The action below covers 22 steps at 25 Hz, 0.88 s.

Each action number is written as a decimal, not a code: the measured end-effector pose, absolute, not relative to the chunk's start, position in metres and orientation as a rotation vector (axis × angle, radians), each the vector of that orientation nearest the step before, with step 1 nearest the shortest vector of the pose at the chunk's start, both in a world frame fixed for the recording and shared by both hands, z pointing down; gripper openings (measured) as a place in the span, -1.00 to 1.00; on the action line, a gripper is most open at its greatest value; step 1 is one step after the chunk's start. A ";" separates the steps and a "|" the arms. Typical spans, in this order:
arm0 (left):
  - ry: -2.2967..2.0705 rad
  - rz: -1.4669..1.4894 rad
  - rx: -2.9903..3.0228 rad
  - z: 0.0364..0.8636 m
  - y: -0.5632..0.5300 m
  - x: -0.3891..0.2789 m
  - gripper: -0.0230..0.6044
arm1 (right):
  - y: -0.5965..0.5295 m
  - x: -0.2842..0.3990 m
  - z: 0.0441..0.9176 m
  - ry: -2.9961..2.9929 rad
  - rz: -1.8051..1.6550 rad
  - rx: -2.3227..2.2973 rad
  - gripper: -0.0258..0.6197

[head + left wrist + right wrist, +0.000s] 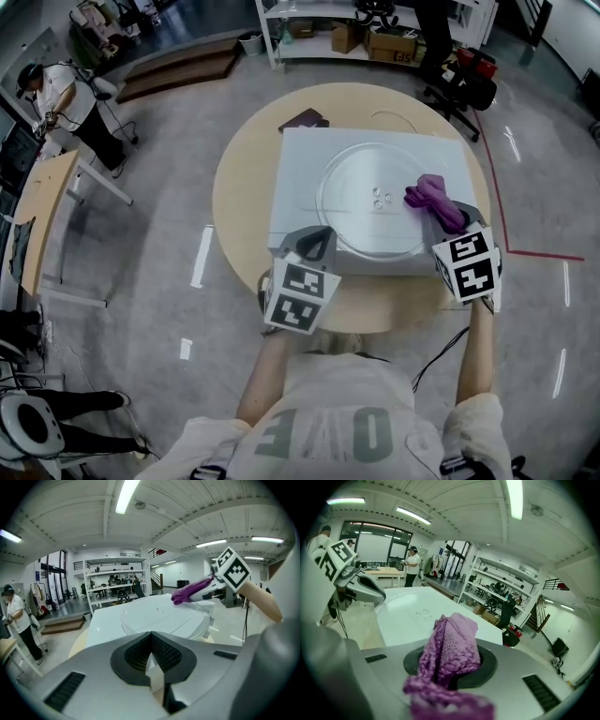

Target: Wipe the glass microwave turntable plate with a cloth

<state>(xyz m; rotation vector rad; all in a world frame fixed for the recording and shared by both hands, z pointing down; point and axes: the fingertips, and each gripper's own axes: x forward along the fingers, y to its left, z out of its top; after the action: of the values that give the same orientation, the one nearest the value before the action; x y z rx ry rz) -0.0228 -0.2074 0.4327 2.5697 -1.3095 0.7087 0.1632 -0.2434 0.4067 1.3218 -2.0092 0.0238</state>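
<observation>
Right gripper (452,225): fingers pinching purple knitted cloth (429,195) over glass turntable plate (361,211); left gripper (318,236): fingers pressed together, at plate's near rim.

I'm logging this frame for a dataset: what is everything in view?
glass turntable plate: one, clear, on the box
box: one, white, on the round table
round table: one, beige, centre
cloth: one, purple, in the right gripper, over the plate's right side
flat item: one, dark maroon, on the table behind the box
shelving: one unit, white, far side
bystander: one, white top, far left
left gripper: grey, jaws together, empty, at the box's near edge
right gripper: grey, shut on the cloth
</observation>
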 end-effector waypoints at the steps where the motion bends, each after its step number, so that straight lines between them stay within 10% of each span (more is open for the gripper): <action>1: -1.310 0.707 2.570 0.432 -0.207 -0.023 -0.92 | -0.234 0.164 0.406 -1.999 0.022 1.332 -0.77; 22: -1.247 0.687 2.616 0.433 -0.205 -0.019 -0.92 | -0.155 0.058 0.418 -2.155 0.029 0.999 -0.77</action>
<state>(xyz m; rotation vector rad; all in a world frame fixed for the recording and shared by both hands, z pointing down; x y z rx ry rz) -0.0192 -0.2052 0.4329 2.6155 -1.2470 0.6867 0.0579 -0.1552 0.4184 0.9992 -2.1547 0.0292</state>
